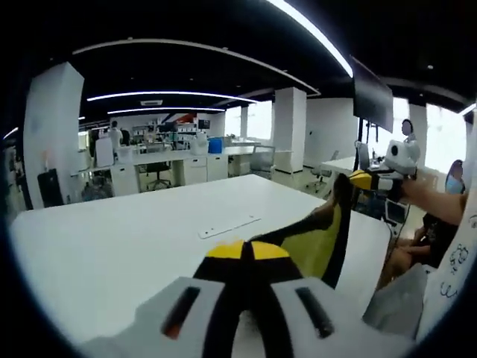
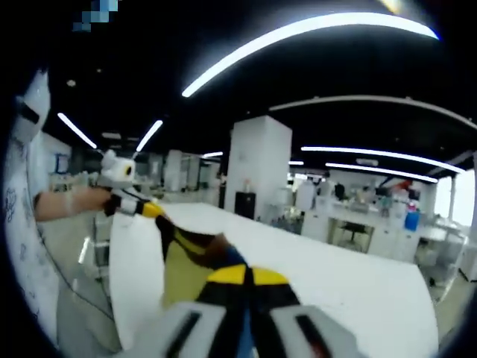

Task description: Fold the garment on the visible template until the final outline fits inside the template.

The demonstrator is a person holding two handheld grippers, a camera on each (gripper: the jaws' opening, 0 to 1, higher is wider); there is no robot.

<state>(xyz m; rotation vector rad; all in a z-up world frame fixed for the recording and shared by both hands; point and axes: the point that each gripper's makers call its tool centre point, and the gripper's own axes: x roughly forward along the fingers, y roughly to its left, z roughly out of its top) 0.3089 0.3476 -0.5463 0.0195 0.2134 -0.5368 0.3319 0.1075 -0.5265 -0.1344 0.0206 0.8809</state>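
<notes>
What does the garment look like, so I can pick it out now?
Start at the big white table. Above its near edge, the garment hangs stretched between both tongs, left and right. It is yellow-green with black edging, the one coloured cloth there.

The left gripper (image 1: 248, 250) had its yellow-tipped jaws closed together, with the garment (image 1: 317, 239) pinched between them. The right gripper (image 2: 247, 276) was also closed on the garment, the jaw tips meeting. In the left gripper view the right gripper came in from the right, raised, held at the end of a bare forearm (image 1: 440, 203). In the right gripper view the left gripper appeared from the left, also raised, on an outstretched forearm (image 2: 63, 203).
</notes>
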